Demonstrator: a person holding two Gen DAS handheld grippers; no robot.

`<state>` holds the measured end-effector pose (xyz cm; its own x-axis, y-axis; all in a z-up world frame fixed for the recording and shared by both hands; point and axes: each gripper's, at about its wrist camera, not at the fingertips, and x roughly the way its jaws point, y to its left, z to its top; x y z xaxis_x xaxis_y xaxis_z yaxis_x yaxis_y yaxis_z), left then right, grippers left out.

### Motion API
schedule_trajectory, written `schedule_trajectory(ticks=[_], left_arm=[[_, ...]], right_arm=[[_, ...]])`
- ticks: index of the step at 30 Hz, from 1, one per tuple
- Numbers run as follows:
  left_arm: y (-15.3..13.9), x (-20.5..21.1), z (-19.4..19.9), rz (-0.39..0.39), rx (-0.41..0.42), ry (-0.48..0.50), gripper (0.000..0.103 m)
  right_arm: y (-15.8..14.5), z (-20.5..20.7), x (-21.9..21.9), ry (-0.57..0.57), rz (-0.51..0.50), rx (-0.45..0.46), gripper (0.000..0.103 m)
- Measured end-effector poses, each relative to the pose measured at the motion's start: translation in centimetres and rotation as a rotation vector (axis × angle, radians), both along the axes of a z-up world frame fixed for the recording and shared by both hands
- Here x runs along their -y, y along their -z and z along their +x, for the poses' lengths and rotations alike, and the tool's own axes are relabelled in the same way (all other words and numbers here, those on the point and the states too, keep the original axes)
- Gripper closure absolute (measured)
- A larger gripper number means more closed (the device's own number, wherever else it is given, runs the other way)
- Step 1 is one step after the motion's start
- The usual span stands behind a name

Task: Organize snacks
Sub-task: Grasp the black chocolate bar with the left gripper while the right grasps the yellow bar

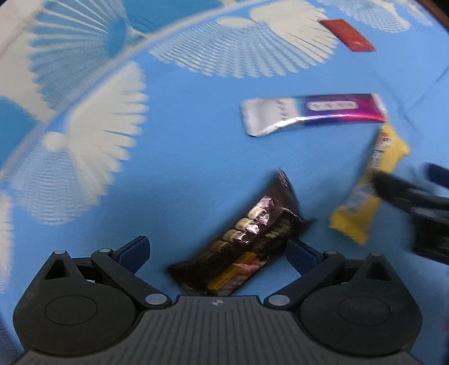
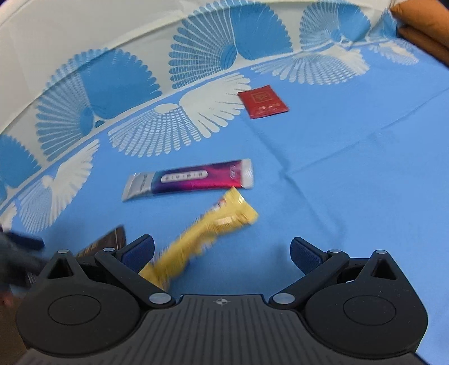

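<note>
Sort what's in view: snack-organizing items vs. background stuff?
Job items:
- dark brown packet, between the open left gripper fingers
- yellow packet, by the open right gripper
- purple-silver bar
- red sachet

Just there:
- blue fan-print cloth
- brown cushion-like thing, far corner

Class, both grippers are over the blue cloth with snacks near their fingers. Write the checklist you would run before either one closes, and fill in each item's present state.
1. Left gripper open: ok, jaws spread wide.
2. Dark snack packet between the left fingers: ok, though it lies at a slant across the gap.
3. Right gripper open: ok.
4. Yellow snack packet centred for the right gripper: not ok, it sits against the left finger, off to one side.
5. Purple snack bar and red packet clear of both grippers: ok, they lie farther out.
6. Views sharp enough to judge contact: cannot tell, both are motion-blurred.
</note>
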<state>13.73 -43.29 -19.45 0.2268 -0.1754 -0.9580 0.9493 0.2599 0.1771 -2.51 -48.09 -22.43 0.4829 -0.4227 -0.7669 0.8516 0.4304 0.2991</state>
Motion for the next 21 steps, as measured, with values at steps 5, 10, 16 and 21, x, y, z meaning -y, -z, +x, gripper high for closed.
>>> schedule_trajectory(ticks=[5,10,16,21], left_arm=[[0.8,-0.3,-0.3,-0.031,0.030,0.037,0.000],[0.0,-0.7,-0.5,-0.061,-0.022,0.032,0.035],[-2.4,-2.2,-3.0,-0.102,0.006,0.005,0.046],[-6.5,-5.3,-5.0,-0.170,-0.027,-0.020,0.048]], right_arm=[[0.8,2.8,0.0,-0.061,-0.141,-0.123,0.000],[0.4,2.0,-0.5,-0.083,-0.190,-0.132,0.020],[-0.3,-0.7,-1.8,-0.109,-0.121,-0.066,0.078],[-3.0,-4.6,-4.5,-0.066,-0.154,-0.031,0.078]])
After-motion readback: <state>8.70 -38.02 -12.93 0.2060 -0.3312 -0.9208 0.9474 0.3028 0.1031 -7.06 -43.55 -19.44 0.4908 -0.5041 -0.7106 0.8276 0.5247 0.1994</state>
